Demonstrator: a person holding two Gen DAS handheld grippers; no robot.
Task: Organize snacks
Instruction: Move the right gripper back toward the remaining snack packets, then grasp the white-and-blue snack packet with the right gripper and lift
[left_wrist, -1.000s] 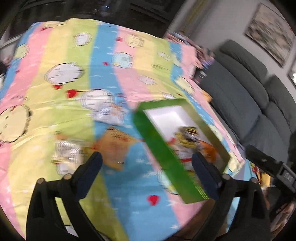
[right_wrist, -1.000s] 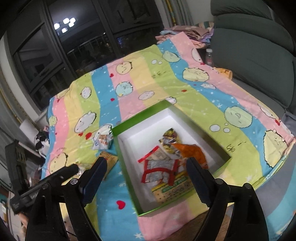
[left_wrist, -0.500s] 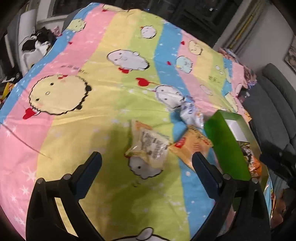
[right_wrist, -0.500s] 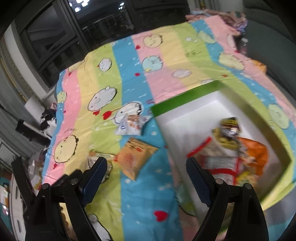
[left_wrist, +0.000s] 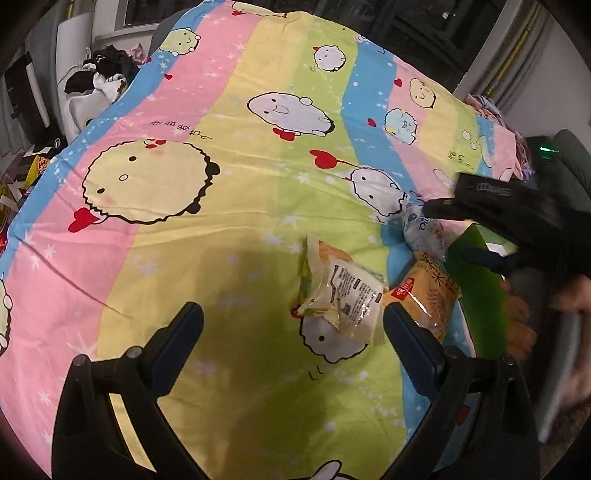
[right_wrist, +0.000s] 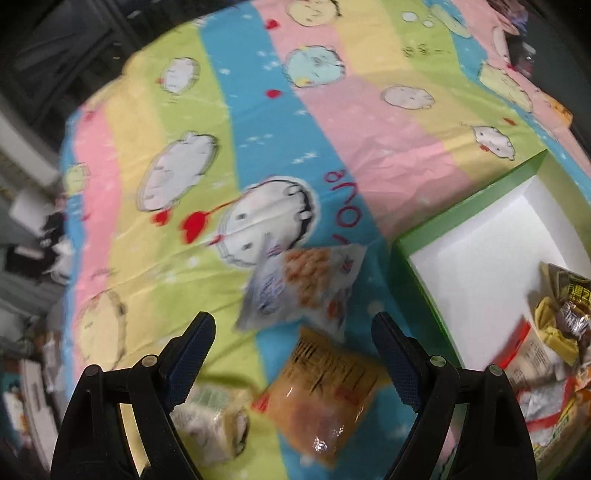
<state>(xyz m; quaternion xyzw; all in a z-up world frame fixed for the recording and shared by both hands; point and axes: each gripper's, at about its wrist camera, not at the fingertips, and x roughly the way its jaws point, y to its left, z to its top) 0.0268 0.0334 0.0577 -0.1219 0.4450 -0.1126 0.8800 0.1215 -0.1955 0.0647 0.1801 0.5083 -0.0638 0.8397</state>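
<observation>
Striped cartoon cloth (left_wrist: 258, 206) covers the desk. Left gripper (left_wrist: 291, 325) released, jaws wide apart, nothing between them, hovering over the yellow-green stripe. Just ahead of its right finger (left_wrist: 410, 343) lies a pale clear-wrapped snack packet (left_wrist: 343, 295), flat on the cloth. Touching that packet on its right is an orange snack bag (left_wrist: 428, 295), and past the orange bag, toward the desk's far edge, a white-blue snack bag (left_wrist: 424, 232).

Right gripper (right_wrist: 291, 343) also released, jaws wide, nothing held, pointing down over the loose snacks. In the right wrist view the white-blue snack bag (right_wrist: 306, 288) sits between the fingertips' line and the cloth, the orange snack bag (right_wrist: 325, 391) just below it, and the pale packet (right_wrist: 210, 417) behind the left finger (right_wrist: 188, 358); picture is blurred.

Green box (right_wrist: 421, 280) with white inside stands just beside the loose snacks, near the desk's right edge. Several snack packets (right_wrist: 554, 332) already lie in it, piled at its near end. In the left wrist view the green box (left_wrist: 476, 280) shows partly, behind the right gripper's black body (left_wrist: 509, 206).
</observation>
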